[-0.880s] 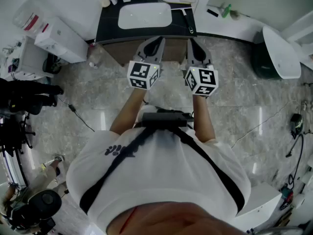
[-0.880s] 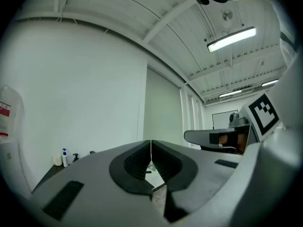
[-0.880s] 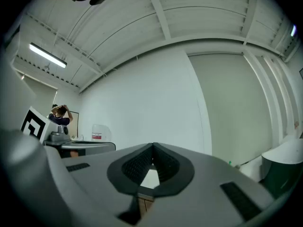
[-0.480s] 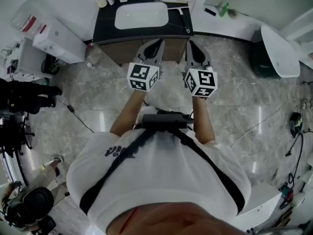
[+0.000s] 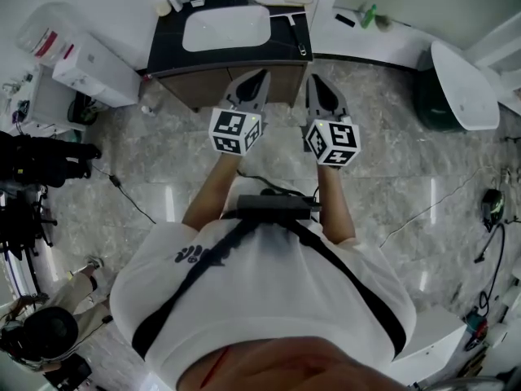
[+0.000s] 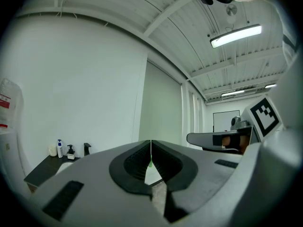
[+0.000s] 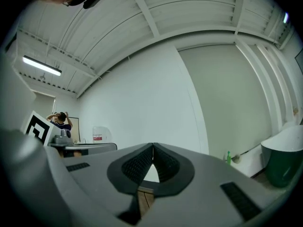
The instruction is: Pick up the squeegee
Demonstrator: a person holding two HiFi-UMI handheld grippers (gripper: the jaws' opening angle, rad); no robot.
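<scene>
Marble floor (image 5: pixel 407 161), left hand-held gripper (image 5: pixel 263 73), right hand-held gripper (image 5: pixel 310 77), both closed, empty

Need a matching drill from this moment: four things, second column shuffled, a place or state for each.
Things:
1. slim-handled squeegee
2. small green bottle
3. dark green container with a white lid
4. right gripper

Places or states:
A. jaws together, nothing between them
B. lying on the dark vanity counter, right of the basin
C. standing at the far right of the head view
D. on the white ledge right of the vanity

Pairs: 1-B, 2-D, 3-C, 4-A
</scene>
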